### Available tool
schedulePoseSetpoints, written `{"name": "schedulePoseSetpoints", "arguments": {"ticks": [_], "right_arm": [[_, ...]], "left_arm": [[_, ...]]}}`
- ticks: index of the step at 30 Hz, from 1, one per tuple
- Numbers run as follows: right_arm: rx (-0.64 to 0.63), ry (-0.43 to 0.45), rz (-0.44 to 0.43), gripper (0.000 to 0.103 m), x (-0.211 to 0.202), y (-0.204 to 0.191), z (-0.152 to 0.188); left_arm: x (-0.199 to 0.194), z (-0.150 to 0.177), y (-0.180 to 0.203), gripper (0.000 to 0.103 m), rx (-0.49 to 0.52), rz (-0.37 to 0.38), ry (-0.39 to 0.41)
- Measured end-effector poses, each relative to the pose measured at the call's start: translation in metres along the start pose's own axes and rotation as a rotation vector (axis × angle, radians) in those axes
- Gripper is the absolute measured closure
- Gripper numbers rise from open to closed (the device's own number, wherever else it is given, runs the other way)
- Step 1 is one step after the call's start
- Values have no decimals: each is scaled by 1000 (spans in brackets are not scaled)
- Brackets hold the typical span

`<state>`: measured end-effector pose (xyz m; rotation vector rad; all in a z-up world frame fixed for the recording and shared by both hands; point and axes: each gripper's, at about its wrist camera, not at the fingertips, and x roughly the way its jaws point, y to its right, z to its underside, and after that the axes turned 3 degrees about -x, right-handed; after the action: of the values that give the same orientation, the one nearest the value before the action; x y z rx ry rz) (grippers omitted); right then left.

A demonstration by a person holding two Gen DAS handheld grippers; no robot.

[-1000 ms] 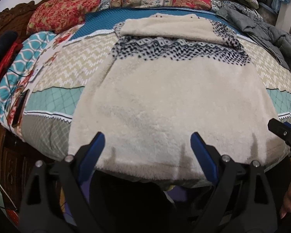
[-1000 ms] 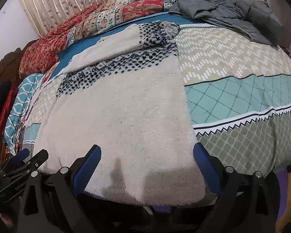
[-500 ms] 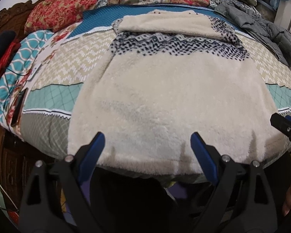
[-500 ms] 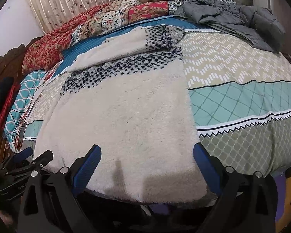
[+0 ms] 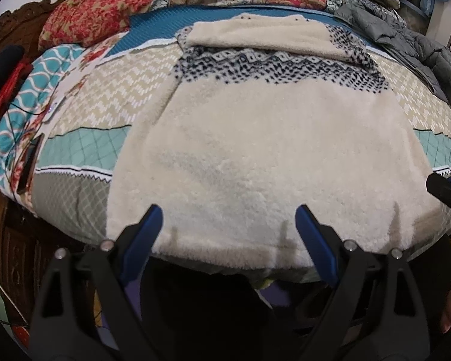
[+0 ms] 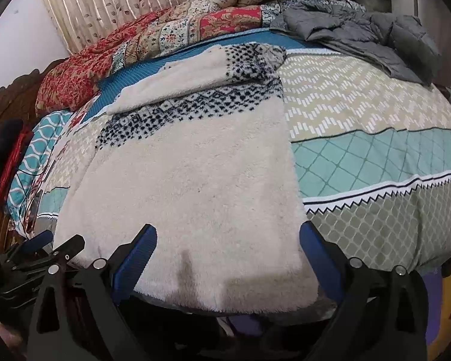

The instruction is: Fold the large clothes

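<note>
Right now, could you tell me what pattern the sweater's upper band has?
Dark navy diamond-and-speckle knit on cream sweater, clearest in left wrist view.

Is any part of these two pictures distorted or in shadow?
Left wrist view: fisheye bends the bed into a dome, corners black; soft shadows on the sweater hem. Right wrist view: same bulging, a grey shadow on the sweater between the open right gripper fingers.

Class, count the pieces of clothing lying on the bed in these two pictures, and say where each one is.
2. A cream fleece sweater is spread flat across the middle of the bed, its hem at the near edge. A grey puffer jacket lies crumpled at the far right corner. Others may be hidden among the piled quilts.
</note>
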<state>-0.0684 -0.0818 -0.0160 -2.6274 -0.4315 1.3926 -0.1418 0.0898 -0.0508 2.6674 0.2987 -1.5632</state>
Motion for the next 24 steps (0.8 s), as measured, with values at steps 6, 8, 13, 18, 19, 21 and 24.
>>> {"name": "schedulePoseSetpoints", "arguments": {"ticks": [6, 8, 13, 18, 19, 21, 24], "right_arm": [[-3, -4, 0, 17, 1, 0, 0], [-4, -4, -1, 17, 2, 1, 0], [-8, -6, 0, 17, 3, 0, 0], [-10, -5, 0, 17, 4, -1, 1], [-11, -6, 0, 17, 4, -1, 0], [-12, -9, 0, 17, 6, 0, 0], [-13, -11, -1, 17, 7, 1, -1]], "left_arm": [[-3, 0, 1, 17, 5, -13, 10], [-5, 0, 0, 17, 4, -22, 18], [-12, -1, 1, 17, 8, -50, 52], [-15, -3, 1, 17, 12, -64, 70], [-15, -3, 1, 17, 13, -64, 69], [-15, -3, 1, 17, 13, -65, 69], [-15, -3, 2, 17, 12, -66, 70]]}}
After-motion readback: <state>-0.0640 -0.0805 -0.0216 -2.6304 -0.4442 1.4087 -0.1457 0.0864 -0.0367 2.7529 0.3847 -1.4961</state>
